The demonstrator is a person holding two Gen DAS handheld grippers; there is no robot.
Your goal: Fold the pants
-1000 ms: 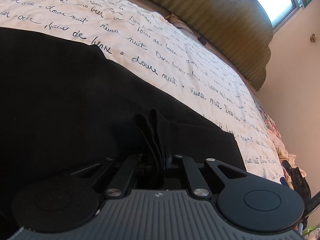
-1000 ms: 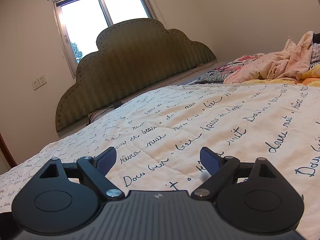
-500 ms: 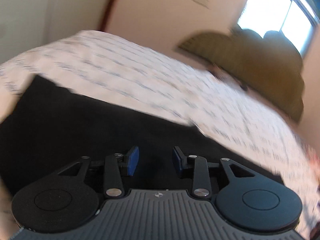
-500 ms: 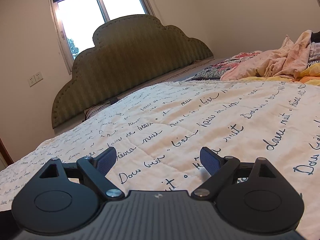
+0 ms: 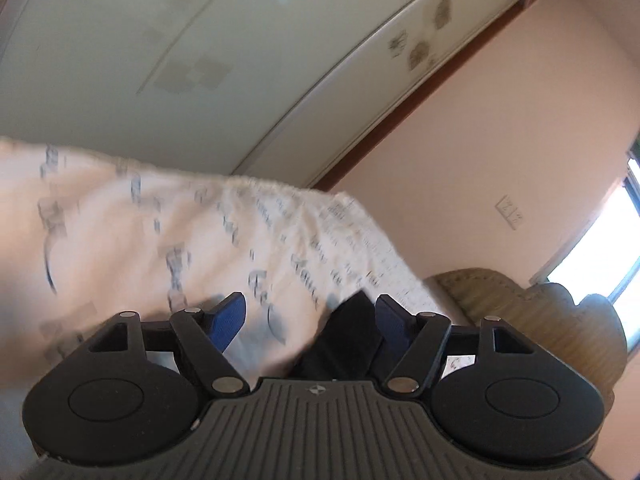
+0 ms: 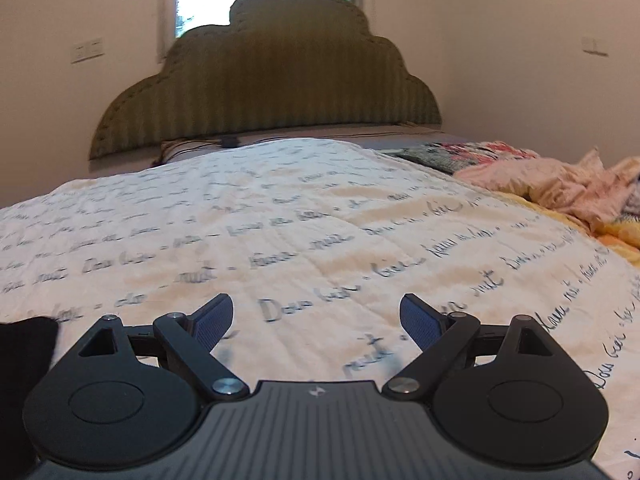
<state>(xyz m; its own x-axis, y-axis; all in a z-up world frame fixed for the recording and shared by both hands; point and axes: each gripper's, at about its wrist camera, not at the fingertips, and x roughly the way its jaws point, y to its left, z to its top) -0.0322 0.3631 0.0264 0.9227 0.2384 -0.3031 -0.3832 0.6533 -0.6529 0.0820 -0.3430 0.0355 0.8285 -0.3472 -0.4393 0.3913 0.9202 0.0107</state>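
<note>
In the left wrist view a corner of the black pants (image 5: 346,340) shows low between the jaws of my left gripper (image 5: 310,306), close against the right blue pad. The jaws are opening and the pads do not press on the cloth. The view is blurred and tilted. My right gripper (image 6: 316,306) hovers open over the white quilt (image 6: 320,216), nothing between its fingers. A dark edge of the pants (image 6: 24,344) sits at the far left of the right wrist view; the rest of the pants is hidden.
The white quilt with blue handwriting (image 5: 160,232) covers the bed. A green scalloped headboard (image 6: 272,76) stands under a window. Crumpled pink and floral bedding (image 6: 560,184) lies at the right. Pale wardrobe doors (image 5: 200,60) rise beyond the bed's edge.
My left gripper let go of the pants' fabric, its jaws spread, and it swung sideways off the black cloth toward the quilt and wardrobe. The right gripper turned to face the headboard, still open.
</note>
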